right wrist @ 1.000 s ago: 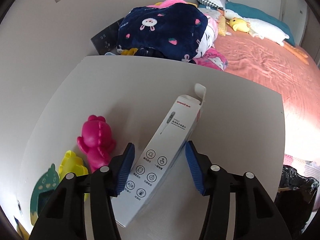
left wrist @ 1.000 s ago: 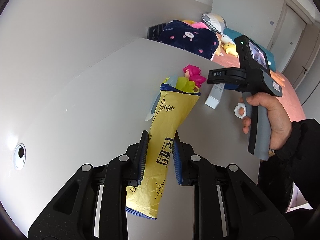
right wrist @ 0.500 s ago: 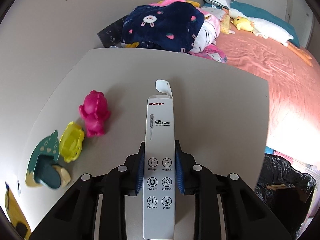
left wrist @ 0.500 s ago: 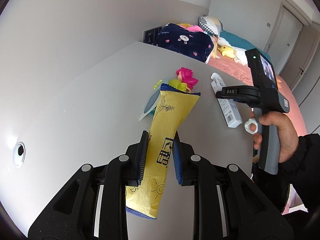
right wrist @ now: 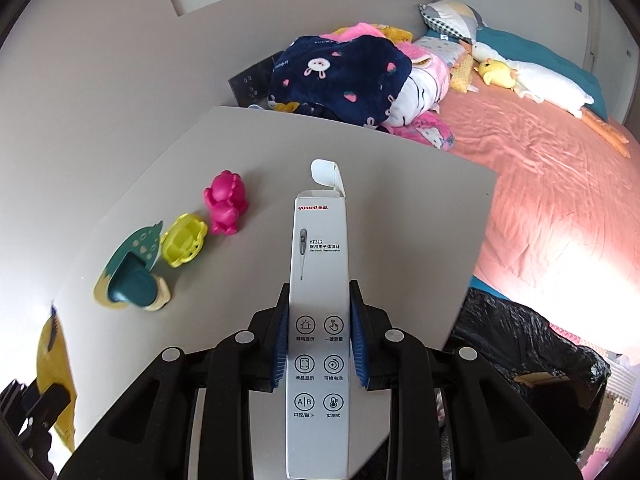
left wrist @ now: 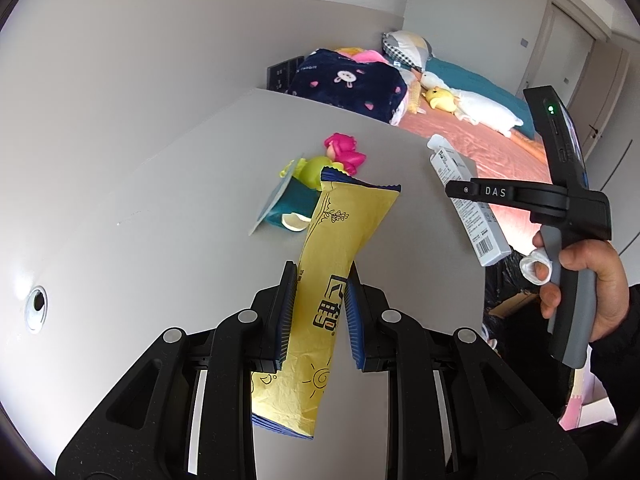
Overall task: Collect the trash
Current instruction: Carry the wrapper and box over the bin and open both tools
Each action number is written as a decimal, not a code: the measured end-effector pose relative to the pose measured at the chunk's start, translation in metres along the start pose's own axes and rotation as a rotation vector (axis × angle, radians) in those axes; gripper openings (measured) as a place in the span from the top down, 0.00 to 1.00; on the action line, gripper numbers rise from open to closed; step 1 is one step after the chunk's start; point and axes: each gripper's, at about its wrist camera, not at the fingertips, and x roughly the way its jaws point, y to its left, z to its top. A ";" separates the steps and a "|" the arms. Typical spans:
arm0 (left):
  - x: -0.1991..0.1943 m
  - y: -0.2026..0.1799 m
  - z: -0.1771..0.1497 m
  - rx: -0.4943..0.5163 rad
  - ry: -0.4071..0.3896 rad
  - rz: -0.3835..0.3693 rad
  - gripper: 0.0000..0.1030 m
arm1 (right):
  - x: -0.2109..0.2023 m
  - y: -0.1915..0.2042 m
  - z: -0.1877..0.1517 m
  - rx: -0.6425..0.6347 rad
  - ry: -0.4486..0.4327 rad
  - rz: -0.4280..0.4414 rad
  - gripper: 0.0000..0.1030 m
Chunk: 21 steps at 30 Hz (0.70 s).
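Left hand-held gripper (left wrist: 318, 316): clamped tight on the yellow snack wrapper (left wrist: 336, 264), which stands up toward 12 o'clock, clear of the worktop (left wrist: 160, 200).

Right hand-held gripper (right wrist: 318, 332): pads pressed on both long sides of the white thermometer box (right wrist: 318, 300); its top flap hangs open at 12. In the left view that box sits at 2 o'clock, held off the surface, with my right hand (left wrist: 588, 280) on the grip.

Step in hand, as I read it: both pieces of trash are picked and lifted; carry-off comes next. The black trash bag (right wrist: 520, 340) lies past the worktop edge at 4 o'clock in the right view. The next move calls for swinging both loads over its mouth, then letting go; the long box may need tipping to drop in.

Farther out at 10 o'clock: teal toy (right wrist: 132, 276), yellow toy (right wrist: 184, 240), pink toy (right wrist: 226, 204), all left on the worktop. Beyond, the bed (right wrist: 540, 184).

Against a second ago: the right jaws stood wide around the slanted box; now they grip it straight and raised.
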 end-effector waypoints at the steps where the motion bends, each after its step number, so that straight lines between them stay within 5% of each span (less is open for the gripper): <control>1: -0.001 -0.003 0.000 0.006 0.000 -0.005 0.77 | -0.003 -0.002 -0.002 0.001 -0.001 0.006 0.73; 21: 0.009 -0.067 -0.001 0.119 0.026 -0.088 0.77 | -0.065 -0.047 -0.039 0.053 -0.054 0.000 0.73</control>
